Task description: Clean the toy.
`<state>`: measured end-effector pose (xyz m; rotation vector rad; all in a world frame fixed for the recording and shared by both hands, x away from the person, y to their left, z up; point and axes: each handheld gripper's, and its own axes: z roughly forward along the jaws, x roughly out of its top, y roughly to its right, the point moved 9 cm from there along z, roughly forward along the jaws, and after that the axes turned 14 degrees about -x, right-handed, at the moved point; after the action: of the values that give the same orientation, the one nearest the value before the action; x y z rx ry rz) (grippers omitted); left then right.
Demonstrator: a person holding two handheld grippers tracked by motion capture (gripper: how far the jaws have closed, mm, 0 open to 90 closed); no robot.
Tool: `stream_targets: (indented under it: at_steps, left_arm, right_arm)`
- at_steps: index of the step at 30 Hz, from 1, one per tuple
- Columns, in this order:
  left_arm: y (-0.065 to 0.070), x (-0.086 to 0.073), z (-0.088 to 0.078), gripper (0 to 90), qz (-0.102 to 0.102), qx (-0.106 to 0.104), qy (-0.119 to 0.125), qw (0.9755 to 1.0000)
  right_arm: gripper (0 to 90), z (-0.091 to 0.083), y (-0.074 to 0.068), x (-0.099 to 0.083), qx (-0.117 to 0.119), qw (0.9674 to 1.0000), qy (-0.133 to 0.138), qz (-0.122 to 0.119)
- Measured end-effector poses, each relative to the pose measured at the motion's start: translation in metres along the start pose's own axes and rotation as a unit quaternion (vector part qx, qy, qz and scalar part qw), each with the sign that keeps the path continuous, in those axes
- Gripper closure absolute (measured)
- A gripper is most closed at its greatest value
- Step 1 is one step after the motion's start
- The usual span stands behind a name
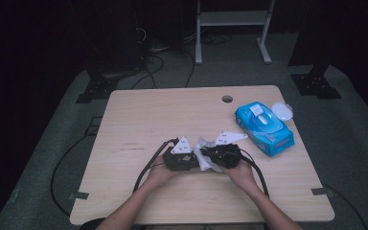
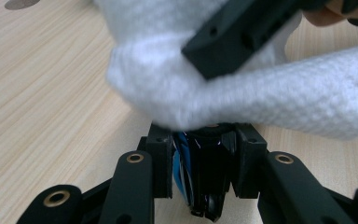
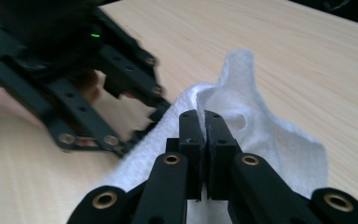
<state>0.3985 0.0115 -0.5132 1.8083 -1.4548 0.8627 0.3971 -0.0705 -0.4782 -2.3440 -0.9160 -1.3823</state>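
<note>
Left gripper view showed left gripper (image 2: 200,175) clamping a small dark blue-striped object (image 2: 193,177) at lower centre, right gripper (image 3: 204,140) pinching the white wipe (image 3: 270,149); a hard rub could've knocked the object loose.

Left gripper (image 1: 195,160) and right gripper (image 1: 210,154) meet tip to tip, both clamped.

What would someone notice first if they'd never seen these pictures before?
Probably the white wipe bunched up at the near middle of the wooden table, pinched between the left gripper and the right gripper, which meet nose to nose over it. The left gripper's jaws also clamp a small dark, glossy object with blue on it, under the wipe. Next, the bright blue wipes pack lying toward the table's far right edge.
</note>
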Motion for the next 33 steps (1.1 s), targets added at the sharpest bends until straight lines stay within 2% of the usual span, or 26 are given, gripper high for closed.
stream_targets:
  at_steps: [1, 2, 3, 6, 7, 8, 9, 10, 13, 15, 16, 18, 19, 21, 23, 24, 25, 29, 31, 33]
  left_arm:
    - [0.0, 0.0, 0.0, 65.8, 0.001, 0.001, -0.001, 1.0]
    - [-0.001, 0.0, 0.0, 65.7, 0.0, 0.002, 0.0, 1.0]
    - [-0.001, 0.0, 0.0, 65.7, 0.001, 0.003, -0.001, 1.0]
    - [-0.002, 0.001, 0.001, 65.7, 0.001, 0.003, -0.002, 1.0]
    - [-0.002, 0.001, 0.001, 65.7, 0.001, 0.004, -0.002, 1.0]
    - [-0.002, 0.001, 0.001, 65.7, 0.003, 0.004, -0.003, 1.0]
    - [-0.003, 0.001, 0.001, 65.7, 0.003, 0.004, -0.003, 1.0]
    - [-0.003, 0.0, -0.001, 65.6, 0.0, 0.005, -0.003, 1.0]
    - [-0.005, -0.001, -0.003, 65.6, -0.003, 0.007, -0.004, 1.0]
    - [-0.006, -0.001, -0.004, 65.6, -0.001, 0.008, -0.005, 1.0]
    - [-0.006, -0.001, -0.004, 65.7, -0.001, 0.008, -0.005, 1.0]
    - [-0.006, -0.001, -0.004, 65.7, -0.001, 0.008, -0.004, 1.0]
    - [-0.006, -0.001, -0.004, 65.6, 0.0, 0.009, -0.004, 0.9999]
    - [-0.006, -0.001, -0.004, 65.7, 0.001, 0.01, -0.004, 0.9999]
    - [-0.006, 0.0, -0.004, 65.7, 0.002, 0.011, -0.004, 0.9999]
    - [-0.006, 0.0, -0.004, 65.7, 0.002, 0.011, -0.004, 0.9999]
    - [-0.006, -0.001, -0.004, 65.6, 0.0, 0.01, -0.004, 0.9999]
    - [-0.007, -0.001, -0.004, 65.7, -0.005, 0.009, 0.0, 0.9999]
    - [-0.008, -0.001, -0.004, 65.7, -0.007, 0.011, 0.0, 0.9999]
    - [-0.008, -0.002, -0.005, 65.7, -0.008, 0.011, 0.0, 0.9999]
  right_arm:
    - [86.4, -0.001, 0.005, -0.002, -0.012, 0.9999, -0.003, -0.003]
    - [86.4, -0.003, 0.019, -0.007, -0.026, 0.9996, -0.006, 0.007]
    - [86.4, -0.005, 0.024, -0.008, -0.028, 0.9994, -0.005, 0.021]
    - [86.4, -0.006, 0.027, -0.009, -0.029, 0.999, -0.006, 0.032]
    - [86.4, -0.004, 0.02, -0.007, -0.014, 0.9992, -0.003, 0.037]
    - [86.4, -0.004, 0.02, -0.007, -0.014, 0.9992, -0.003, 0.037]
    - [86.3, 0.0, 0.008, -0.005, -0.004, 0.9995, 0.001, 0.032]
    - [86.2, 0.002, 0.003, -0.002, -0.003, 0.9997, 0.004, 0.023]
    - [86.3, 0.004, 0.001, 0.0, -0.004, 0.9998, 0.004, 0.017]
    - [86.3, 0.005, 0.01, -0.002, -0.014, 0.9998, -0.003, 0.014]
    - [86.3, 0.005, 0.01, -0.002, -0.014, 0.9998, -0.003, 0.014]
    - [86.3, 0.001, 0.022, -0.004, -0.033, 0.9993, -0.003, 0.016]
    - [86.3, -0.003, 0.035, -0.007, -0.053, 0.9983, -0.002, 0.023]
    - [86.3, -0.005, 0.039, -0.009, -0.061, 0.9979, -0.002, 0.023]
    - [86.3, -0.009, 0.054, -0.012, -0.075, 0.9963, -0.001, 0.042]
    - [86.3, -0.009, 0.056, -0.013, -0.076, 0.9962, 0.0, 0.043]
    - [86.3, -0.009, 0.056, -0.013, -0.074, 0.9959, -0.002, 0.052]
    - [86.3, -0.008, 0.049, -0.011, -0.068, 0.9966, 0.0, 0.047]
    - [86.3, -0.005, 0.037, -0.008, -0.047, 0.9978, -0.001, 0.046]
    - [86.3, 0.001, 0.014, -0.001, -0.012, 0.9994, 0.004, 0.032]
